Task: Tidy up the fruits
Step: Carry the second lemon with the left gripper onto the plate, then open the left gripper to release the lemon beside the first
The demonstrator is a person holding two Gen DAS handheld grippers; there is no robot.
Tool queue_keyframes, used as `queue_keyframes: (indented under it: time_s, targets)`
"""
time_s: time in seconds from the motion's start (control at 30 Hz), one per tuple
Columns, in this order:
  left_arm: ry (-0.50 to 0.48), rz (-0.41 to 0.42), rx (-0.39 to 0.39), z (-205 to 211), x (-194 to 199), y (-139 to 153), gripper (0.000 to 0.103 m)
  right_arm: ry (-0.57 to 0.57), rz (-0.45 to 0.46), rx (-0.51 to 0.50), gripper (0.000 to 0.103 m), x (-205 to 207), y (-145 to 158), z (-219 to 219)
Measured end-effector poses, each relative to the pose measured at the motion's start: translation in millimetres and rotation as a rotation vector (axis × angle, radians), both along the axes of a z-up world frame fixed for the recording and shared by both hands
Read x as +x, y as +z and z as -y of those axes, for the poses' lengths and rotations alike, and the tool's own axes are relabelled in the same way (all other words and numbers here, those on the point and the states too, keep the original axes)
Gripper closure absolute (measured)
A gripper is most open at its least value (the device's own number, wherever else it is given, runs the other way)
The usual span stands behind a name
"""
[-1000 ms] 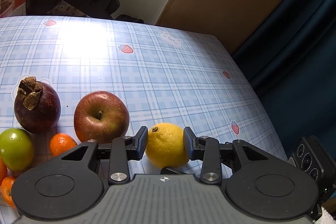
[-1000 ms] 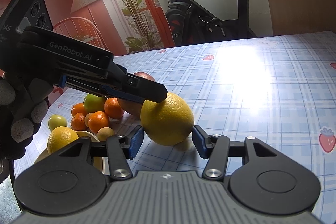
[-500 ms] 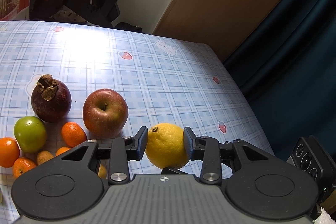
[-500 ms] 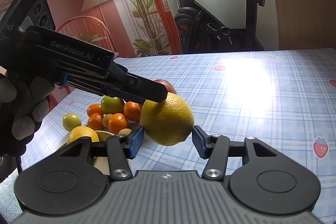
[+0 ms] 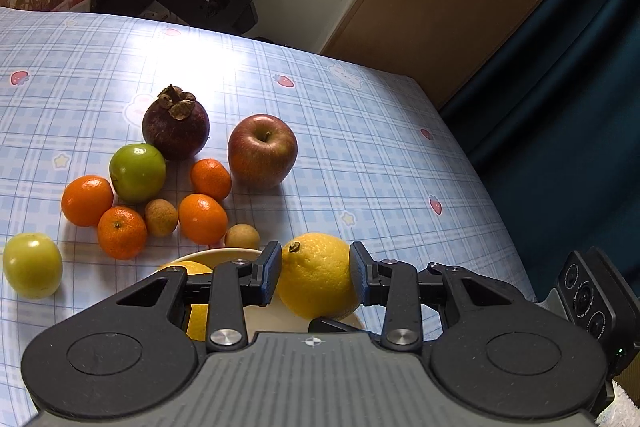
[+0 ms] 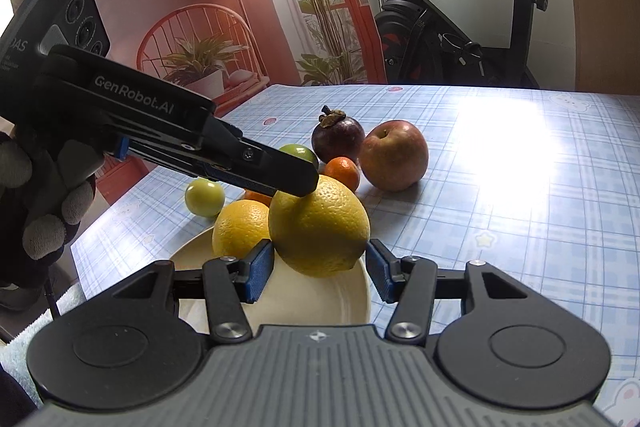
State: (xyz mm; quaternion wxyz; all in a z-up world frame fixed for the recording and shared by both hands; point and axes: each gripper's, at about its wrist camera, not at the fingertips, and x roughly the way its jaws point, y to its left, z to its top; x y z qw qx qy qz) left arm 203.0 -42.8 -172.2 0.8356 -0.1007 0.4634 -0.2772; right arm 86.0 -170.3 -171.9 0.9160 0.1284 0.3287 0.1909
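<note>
A yellow lemon (image 5: 316, 275) hangs just above a cream plate (image 6: 352, 303) at the near edge of the table. My left gripper (image 5: 315, 259) is shut on it, pads pressing both sides. In the right wrist view the same lemon (image 6: 318, 227) sits between the blue pads of my right gripper (image 6: 320, 259), which touch its lower flanks, while the left gripper's finger (image 6: 280, 175) reaches in from the left, held by a gloved hand (image 6: 44, 211). A second yellow citrus fruit (image 6: 240, 227) lies in the plate beside the lemon.
Loose on the blue checked cloth lie a red apple (image 5: 262, 151), a dark mangosteen (image 5: 176, 127), a green fruit (image 5: 138, 171), a pale green one (image 5: 32, 269), several tangerines (image 5: 202, 219) and small brown fruits (image 5: 161, 217). The table edge (image 5: 480, 187) drops off right; an exercise bike (image 6: 460, 39) stands behind.
Both grippers carried the lemon together back from the fruit pile and slightly up. The plate with the other citrus fruit has come into view beneath the lemon. Neither grip changed.
</note>
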Motion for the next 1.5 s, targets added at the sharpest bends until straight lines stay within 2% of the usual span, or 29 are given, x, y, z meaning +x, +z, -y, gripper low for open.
queue_keyframes:
  time_s: [0.43, 1.0, 1.27, 1.5]
  targets:
    - [0.008, -0.014, 0.06, -1.6, 2.4, -18.8, 0.063, -0.007, -0.065, -0.006, 0.049, 8.5, -16.1, -14.5]
    - [0.028, 0.012, 0.106, -1.0, 8.9, -21.2, 0.061, -0.012, -0.066, -0.039, 0.049, 18.9, -18.7, -24.2]
    - [0.046, 0.056, 0.116, -3.9, 4.1, -14.1, 0.058, -0.013, -0.053, -0.099, 0.049, 23.3, -15.6, -34.2]
    - [0.1, 0.139, 0.12, -22.0, 2.7, 9.6, 0.057, -0.017, -0.05, -0.128, 0.048, 23.4, -13.0, -36.4]
